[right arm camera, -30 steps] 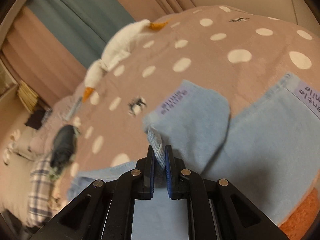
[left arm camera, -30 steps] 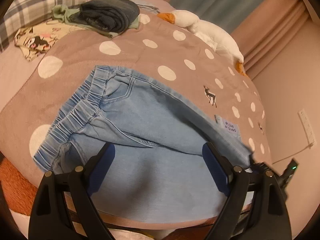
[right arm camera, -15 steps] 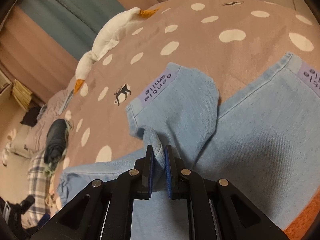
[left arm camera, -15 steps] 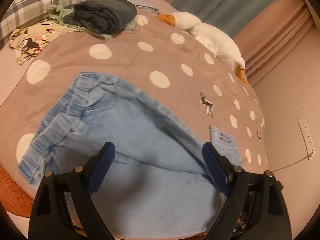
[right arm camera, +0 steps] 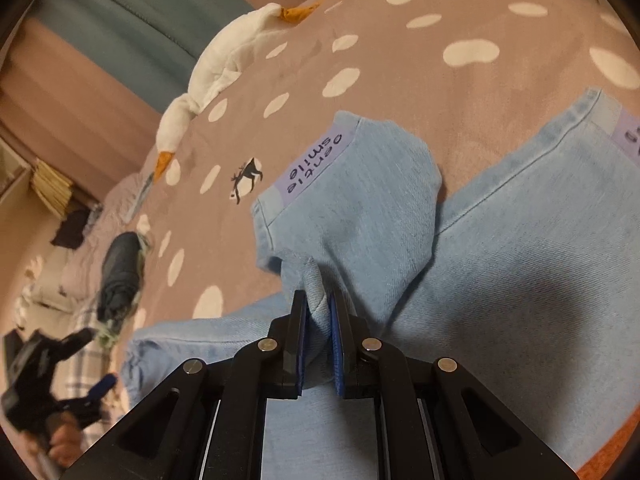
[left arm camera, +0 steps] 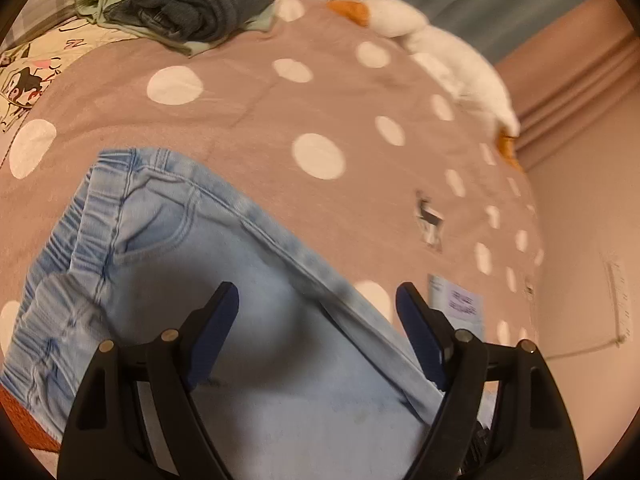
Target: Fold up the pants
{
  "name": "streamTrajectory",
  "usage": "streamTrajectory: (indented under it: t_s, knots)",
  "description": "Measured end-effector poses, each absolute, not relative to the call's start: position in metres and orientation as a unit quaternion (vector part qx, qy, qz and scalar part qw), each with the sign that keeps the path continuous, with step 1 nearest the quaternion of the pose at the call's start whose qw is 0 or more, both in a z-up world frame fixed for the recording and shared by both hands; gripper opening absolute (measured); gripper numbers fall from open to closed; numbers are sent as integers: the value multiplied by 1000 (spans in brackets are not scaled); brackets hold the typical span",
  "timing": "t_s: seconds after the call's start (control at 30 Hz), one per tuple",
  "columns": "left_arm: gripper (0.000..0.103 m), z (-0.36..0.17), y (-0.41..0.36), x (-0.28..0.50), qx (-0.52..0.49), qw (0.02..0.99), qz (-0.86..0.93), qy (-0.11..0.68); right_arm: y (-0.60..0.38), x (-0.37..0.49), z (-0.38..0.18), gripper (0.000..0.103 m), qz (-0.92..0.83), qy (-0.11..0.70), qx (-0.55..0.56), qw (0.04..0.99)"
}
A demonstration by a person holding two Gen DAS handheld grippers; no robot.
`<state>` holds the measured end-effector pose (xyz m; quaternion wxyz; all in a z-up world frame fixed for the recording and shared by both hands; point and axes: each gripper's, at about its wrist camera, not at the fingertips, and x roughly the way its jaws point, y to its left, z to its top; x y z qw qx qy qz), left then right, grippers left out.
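Observation:
Light blue denim pants (left arm camera: 168, 264) lie on a brown polka-dot blanket (left arm camera: 280, 128), elastic waistband at the left. My left gripper (left arm camera: 318, 312) is open and empty, hovering over the upper leg. In the right wrist view the pants (right arm camera: 500, 280) spread across the blanket (right arm camera: 400, 52), and one leg end with a purple label (right arm camera: 316, 166) is folded up. My right gripper (right arm camera: 319, 312) is shut on a pinch of denim at that leg's hem. The left gripper also shows in the right wrist view (right arm camera: 72, 372) at the far left.
A white plush goose (left arm camera: 452, 60) lies along the blanket's far edge, also in the right wrist view (right arm camera: 216, 68). A dark folded garment (left arm camera: 200, 4) sits on a green one at the back left. A wall (left arm camera: 592, 240) with a socket is at the right.
My left gripper has moved closer over the pants toward the waistband, still open. My right gripper has carried the pinched leg hem farther up over the pants.

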<state>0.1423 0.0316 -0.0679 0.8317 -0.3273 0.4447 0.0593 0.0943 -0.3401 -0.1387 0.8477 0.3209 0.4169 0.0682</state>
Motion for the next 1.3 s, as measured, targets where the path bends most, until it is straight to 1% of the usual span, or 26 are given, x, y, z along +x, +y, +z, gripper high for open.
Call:
streamTrajectory:
  t_s: [0.1,0.13,0.2,0.23,0.27,0.3,0.33,0.4,0.43,0.5,0.53,0.73,0.87,1.0,1.1,1.13,1.17,1.23,1.3]
  knots:
    - [78,-81,37,160,-340,819,62,458,-339,97,-143,11,68,424,318,846]
    - [75,-86,38,166,-344,812,63,467,-339,97,-143,11,67,425,315,846]
    - [74,-96,40,177,-341,804,70,482,-337,98,-141,11,64,426,308,848]
    - [71,-101,40,180,-337,802,77,488,-336,98,-140,11,63,426,305,849]
    - [66,-107,40,184,-331,797,86,498,-336,98,-140,11,62,426,302,851]
    - [54,-112,40,187,-328,793,86,506,-336,98,-139,11,62,427,301,851]
    - [36,-116,40,188,-330,790,79,510,-336,99,-139,11,63,427,301,851]
    - [24,-121,40,185,-336,790,64,509,-336,100,-139,11,64,428,299,850]
    - [19,-120,40,182,-334,794,66,503,-336,100,-139,11,64,428,298,851]
    - [14,-113,37,169,-328,808,63,485,-336,100,-138,11,63,428,297,851]
    - [13,-108,36,162,-323,815,64,477,-335,100,-138,11,62,428,297,852]
    - [12,-70,21,86,-297,863,31,407,-341,93,-126,11,52,407,296,863]
    - [12,-78,10,42,-289,865,14,410,-346,89,-121,11,45,397,299,867]
    - [13,-102,5,28,-297,853,5,430,-345,93,-125,11,37,402,301,864]
    - [19,-113,14,24,-329,838,4,436,-340,95,-127,11,31,409,292,864]
    - [28,-113,19,24,-334,837,4,432,-340,95,-127,11,29,410,287,865]
    - [34,-110,20,22,-335,839,6,428,-338,96,-127,11,25,410,281,867]
    - [61,-104,27,22,-330,847,18,416,-338,95,-127,11,22,410,278,868]
    - [75,-100,33,25,-327,848,31,415,-338,96,-127,11,24,412,281,867]
